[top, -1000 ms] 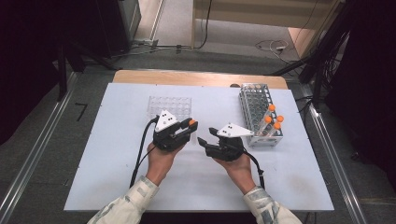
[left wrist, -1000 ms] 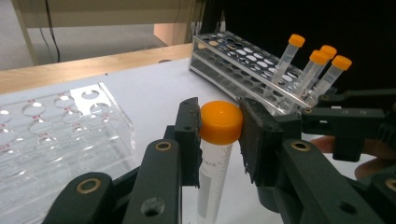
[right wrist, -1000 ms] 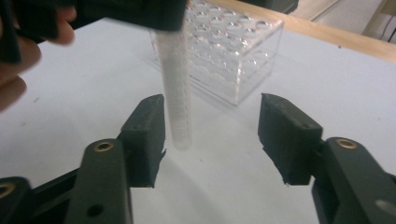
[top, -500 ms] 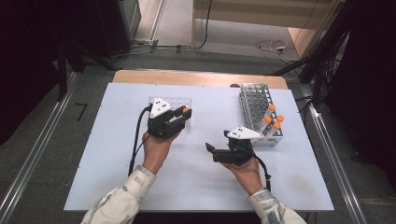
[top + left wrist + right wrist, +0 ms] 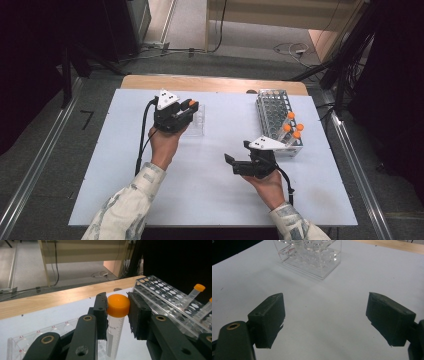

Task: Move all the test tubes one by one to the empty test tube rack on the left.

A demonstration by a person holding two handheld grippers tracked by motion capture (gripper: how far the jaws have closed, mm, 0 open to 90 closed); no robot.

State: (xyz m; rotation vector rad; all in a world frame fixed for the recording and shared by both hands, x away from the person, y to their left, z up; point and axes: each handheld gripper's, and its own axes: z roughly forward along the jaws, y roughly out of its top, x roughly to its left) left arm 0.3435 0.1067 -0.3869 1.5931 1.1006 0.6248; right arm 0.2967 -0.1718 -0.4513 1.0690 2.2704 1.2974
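**Inspector A:** Left gripper (image 5: 117,308): jaws pinch the orange cap of a clear tube (image 5: 114,335), one pad on each side of the cap. The tube hangs upright below the pads, above the white table (image 5: 220,195).

**Inspector B:** Confirmed from the high view. The left gripper (image 5: 192,109) sits over the clear plastic rack (image 5: 196,125) at the far left part of the table. The tube itself is hidden there apart from its orange cap.

**Inspector A:** Right gripper (image 5: 325,320): jaws spread wide, nothing between them, bare table beneath. They have just been opening. The clear plastic rack (image 5: 310,258) lies ahead of it.

**Inspector B:** In the high view the right gripper (image 5: 235,156) is held near the table's middle, just beside the metal rack (image 5: 272,107). Three orange-capped tubes (image 5: 292,127) stand in that rack's near end.
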